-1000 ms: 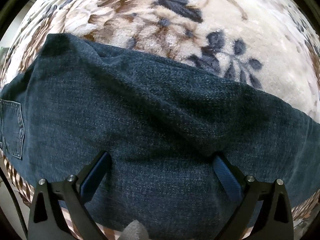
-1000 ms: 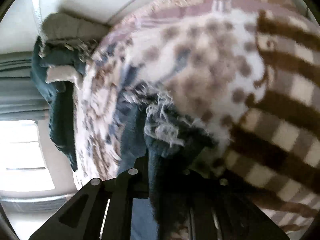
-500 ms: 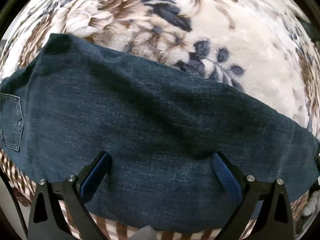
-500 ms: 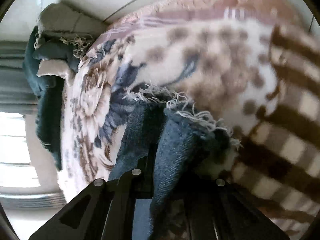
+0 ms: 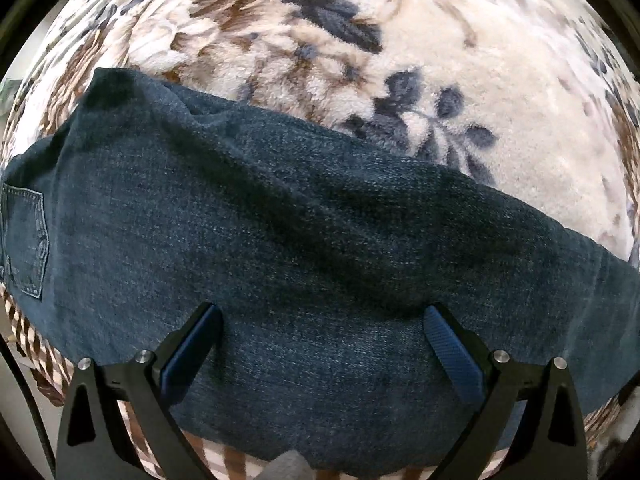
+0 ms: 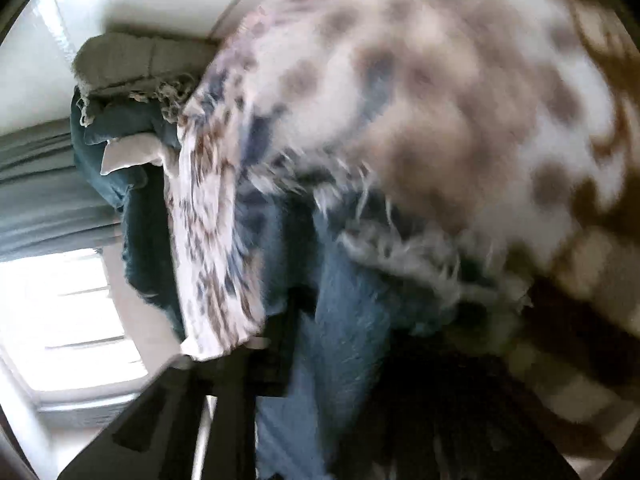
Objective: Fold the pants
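Dark blue denim pants (image 5: 304, 240) lie across the floral blanket (image 5: 460, 60) in the left wrist view, a back pocket (image 5: 26, 240) at the far left. My left gripper (image 5: 320, 340) is open, its blue-padded fingers (image 5: 192, 344) spread just above the denim. In the blurred right wrist view, my right gripper (image 6: 320, 360) is shut on the pants' frayed hem end (image 6: 360, 320), which hangs down between the jaws.
The blanket turns to a brown checked pattern (image 6: 580, 360) near its edge. A pile of folded clothes (image 6: 128, 128) lies at the far left by a bright window (image 6: 68, 312) and a grey curtain (image 6: 36, 184).
My right gripper has moved with the hem end, the view now blurred and shifted. The denim under my left gripper has shifted slightly; the left jaws stay open.
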{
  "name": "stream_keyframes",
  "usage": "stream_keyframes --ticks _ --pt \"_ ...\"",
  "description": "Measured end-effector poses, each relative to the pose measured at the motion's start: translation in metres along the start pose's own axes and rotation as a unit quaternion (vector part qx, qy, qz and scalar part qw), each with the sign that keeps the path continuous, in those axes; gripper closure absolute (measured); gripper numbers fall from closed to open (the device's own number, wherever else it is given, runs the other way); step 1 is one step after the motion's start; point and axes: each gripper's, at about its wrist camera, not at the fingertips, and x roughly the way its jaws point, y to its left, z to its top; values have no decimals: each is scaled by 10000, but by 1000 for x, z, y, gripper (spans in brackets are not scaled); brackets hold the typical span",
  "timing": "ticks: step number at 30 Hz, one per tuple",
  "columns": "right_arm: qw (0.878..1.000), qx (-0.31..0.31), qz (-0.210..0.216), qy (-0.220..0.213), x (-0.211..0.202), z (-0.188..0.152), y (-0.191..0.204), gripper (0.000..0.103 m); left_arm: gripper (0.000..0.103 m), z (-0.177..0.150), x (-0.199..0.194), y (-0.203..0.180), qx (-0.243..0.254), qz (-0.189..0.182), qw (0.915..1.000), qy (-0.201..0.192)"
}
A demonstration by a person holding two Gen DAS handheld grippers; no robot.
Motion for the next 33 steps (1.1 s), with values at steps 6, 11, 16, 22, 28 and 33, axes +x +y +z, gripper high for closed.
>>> stream_keyframes --ticks 6,11,16,22,28,33 --pt "9951 -698 -580 -396 -16 -16 43 96 0 2 -22 -27 494 484 9973 -233" --pt "9917 -1074 -595 -375 -33 -41 82 96 0 -3 -30 -46 873 415 9951 -202" --pt "9855 -1556 -601 -319 -36 -94 129 96 0 -13 -39 -37 1012 289 9940 -297" --pt "9776 -2001 -642 -78 -22 -164 165 97 0 -10 -44 8 846 200 9956 -337" --pt "9669 -2402 -802 298 10 -240 186 96 0 -4 -52 77 561 302 9973 -368" --pt "9518 -2829 -897 773 48 -310 200 97 0 0 -56 147 241 503 9977 -397"
